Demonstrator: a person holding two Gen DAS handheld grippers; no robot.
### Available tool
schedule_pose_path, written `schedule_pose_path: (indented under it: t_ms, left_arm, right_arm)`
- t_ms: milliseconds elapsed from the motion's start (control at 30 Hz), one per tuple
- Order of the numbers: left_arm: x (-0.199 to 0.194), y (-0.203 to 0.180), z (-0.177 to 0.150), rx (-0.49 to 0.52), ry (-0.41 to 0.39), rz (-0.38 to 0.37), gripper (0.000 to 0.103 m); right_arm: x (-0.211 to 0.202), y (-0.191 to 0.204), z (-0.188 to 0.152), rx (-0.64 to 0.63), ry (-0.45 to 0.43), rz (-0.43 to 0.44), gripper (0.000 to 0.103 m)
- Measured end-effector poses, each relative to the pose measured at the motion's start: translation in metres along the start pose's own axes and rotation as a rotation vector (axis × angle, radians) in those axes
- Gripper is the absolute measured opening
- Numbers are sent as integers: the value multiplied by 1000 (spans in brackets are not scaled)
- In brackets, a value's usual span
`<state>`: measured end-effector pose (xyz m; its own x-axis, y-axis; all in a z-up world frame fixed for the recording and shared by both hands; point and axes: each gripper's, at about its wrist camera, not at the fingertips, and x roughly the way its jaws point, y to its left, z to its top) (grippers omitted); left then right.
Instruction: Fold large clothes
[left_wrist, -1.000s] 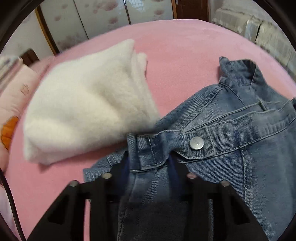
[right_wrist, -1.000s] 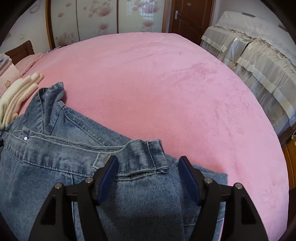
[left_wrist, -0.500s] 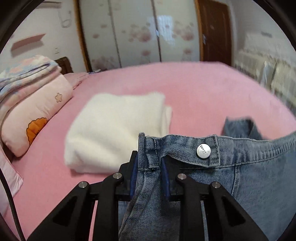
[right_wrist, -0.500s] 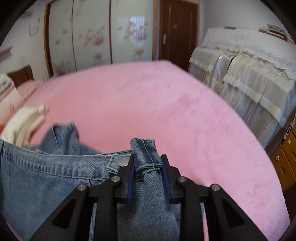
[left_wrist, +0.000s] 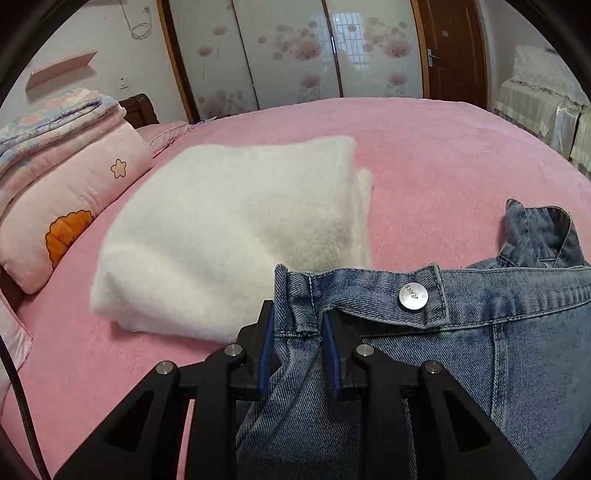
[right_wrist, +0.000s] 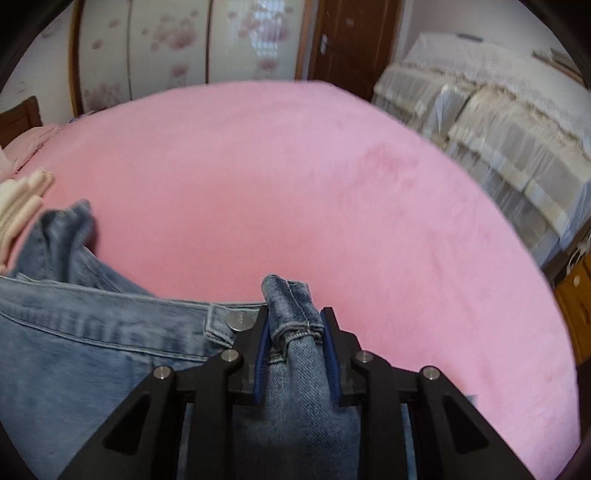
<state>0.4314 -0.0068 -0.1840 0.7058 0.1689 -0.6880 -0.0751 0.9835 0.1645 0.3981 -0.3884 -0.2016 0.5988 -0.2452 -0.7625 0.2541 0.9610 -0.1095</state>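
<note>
A blue denim jacket (left_wrist: 498, 350) lies on the pink bed, its hem band with a metal button (left_wrist: 413, 295) lifted. My left gripper (left_wrist: 298, 325) is shut on the left end of the band. My right gripper (right_wrist: 293, 325) is shut on the other end of the denim jacket (right_wrist: 92, 332), bunched between the blue pads, beside another metal button (right_wrist: 238, 320). The jacket's collar (left_wrist: 539, 229) stands up at the far side. The lower part of the jacket is hidden below the grippers.
A folded white fleece garment (left_wrist: 236, 236) lies just left of the jacket; its edge shows in the right wrist view (right_wrist: 18, 206). Pink pillows and folded bedding (left_wrist: 62, 177) sit at the far left. The pink bed (right_wrist: 314, 192) stretches ahead. A lace-covered sofa (right_wrist: 498, 110) stands right.
Both grippers closed on the jacket's hem band and lifted it; the cameras tilted up from the bed toward the wardrobe doors.
</note>
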Motion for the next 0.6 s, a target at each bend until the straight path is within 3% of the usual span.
schedule_pose_path:
  t_ms: [100,133,233,267,433,533,600]
  left_arm:
    - [2,5,0,-13,5,-16,27]
    - [2,6,0,-21,7,-19,28]
    - [5,24,10,-48,54,-16,50]
    - [2,30,14,-54,70,-10,60]
    - [-44,50,23,-71,81,-92,64]
    - [-83,47,16,-63,65,-118,72]
    - [-109,40,5,-71,53,-148,75]
  right_arm:
    - [4,-6,-1,27,18,16,29]
    - [4,-8,0,29,28,23,34]
    - [-8,-17,8,48,72,39,47]
    - [-13,-18,8,52,76,44,47]
    - [-74,-25,3,61,13,51,47]
    - [-123,-12,-18,46,-56,49,49]
    - [-143,2,-35,43,-72,99,49]
